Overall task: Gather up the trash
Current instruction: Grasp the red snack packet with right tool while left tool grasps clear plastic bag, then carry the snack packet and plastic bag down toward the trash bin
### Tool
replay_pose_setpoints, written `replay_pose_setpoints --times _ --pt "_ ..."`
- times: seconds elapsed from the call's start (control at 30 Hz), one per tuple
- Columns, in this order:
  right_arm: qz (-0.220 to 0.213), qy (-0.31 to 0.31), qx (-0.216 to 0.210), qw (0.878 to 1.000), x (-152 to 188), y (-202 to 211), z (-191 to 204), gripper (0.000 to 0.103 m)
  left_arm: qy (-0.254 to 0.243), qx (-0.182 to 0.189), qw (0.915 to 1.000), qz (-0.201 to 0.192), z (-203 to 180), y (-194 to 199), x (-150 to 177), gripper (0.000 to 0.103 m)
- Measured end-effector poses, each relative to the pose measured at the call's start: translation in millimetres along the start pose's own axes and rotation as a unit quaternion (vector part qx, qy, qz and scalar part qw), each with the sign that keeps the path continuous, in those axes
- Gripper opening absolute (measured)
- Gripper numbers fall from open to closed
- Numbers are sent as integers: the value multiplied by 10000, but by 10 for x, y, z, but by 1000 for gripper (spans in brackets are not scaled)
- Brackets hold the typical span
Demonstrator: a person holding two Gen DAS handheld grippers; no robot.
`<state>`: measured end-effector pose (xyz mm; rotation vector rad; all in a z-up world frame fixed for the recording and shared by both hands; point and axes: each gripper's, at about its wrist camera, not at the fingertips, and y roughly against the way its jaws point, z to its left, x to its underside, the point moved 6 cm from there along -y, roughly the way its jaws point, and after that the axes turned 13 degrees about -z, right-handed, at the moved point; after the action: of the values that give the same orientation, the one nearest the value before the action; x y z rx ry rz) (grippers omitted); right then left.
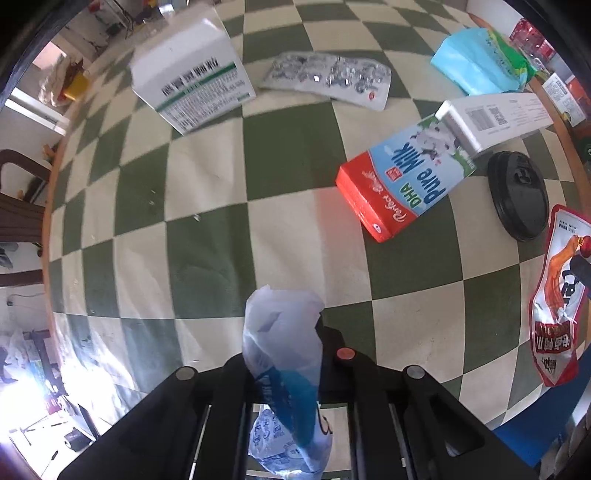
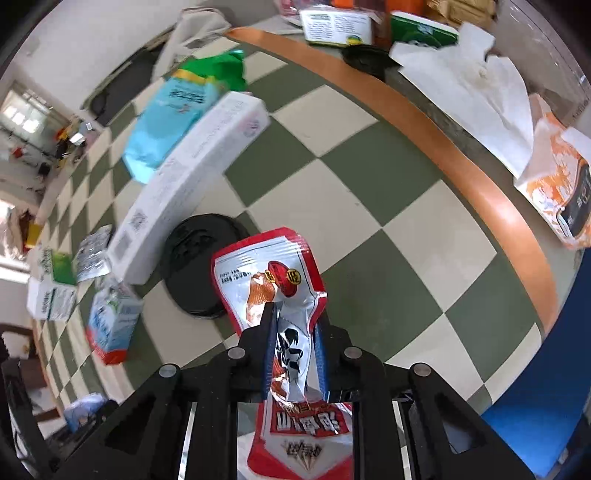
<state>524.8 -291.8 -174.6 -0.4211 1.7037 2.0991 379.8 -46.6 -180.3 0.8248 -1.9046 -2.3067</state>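
My left gripper (image 1: 284, 354) is shut on a crumpled white and blue plastic wrapper (image 1: 282, 339), held above the green and cream checkered tablecloth (image 1: 207, 192). My right gripper (image 2: 295, 325) is shut on a red and silver snack pouch (image 2: 269, 269), held above the cloth; the pouch also shows at the right edge of the left wrist view (image 1: 557, 295). On the cloth lie a red and blue milk carton (image 1: 402, 181), a black round lid (image 1: 517, 195), a long white box (image 1: 495, 118), a silver foil wrapper (image 1: 328, 77), a white and green box (image 1: 192, 81) and a light blue bag (image 1: 476, 62).
The table's orange rim (image 2: 461, 147) curves along the right side. Beyond it lie white paper (image 2: 476, 85), an orange and white paper bag (image 2: 561, 192), boxes (image 2: 336, 22) and a blue surface (image 2: 535, 424). Room clutter sits far left.
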Motion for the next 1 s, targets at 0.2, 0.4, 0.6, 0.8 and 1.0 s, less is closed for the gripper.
replay_pose_setpoints --times 0.2,0.4,0.6,0.8,1.0 --pt "-6 70 -248 9997 167 233 -73 19 -32 18 9997 -238 -22 269 10 5" --pt "-85 229 -544 9982 283 405 37 19 90 110 9983 -567 -15 606 85 5" --pt "-242 268 -838 9958 537 816 129 19 106 281 9955 -898 115 891 339 5" --pt "-376 168 -1000 9941 1114 1305 182 19 31 461 9928 -1104 335 1127 880 5" --pt "-333 107 -994 9944 1913 1747 88 19 96 674 9935 -909 561 1167 1703 5"
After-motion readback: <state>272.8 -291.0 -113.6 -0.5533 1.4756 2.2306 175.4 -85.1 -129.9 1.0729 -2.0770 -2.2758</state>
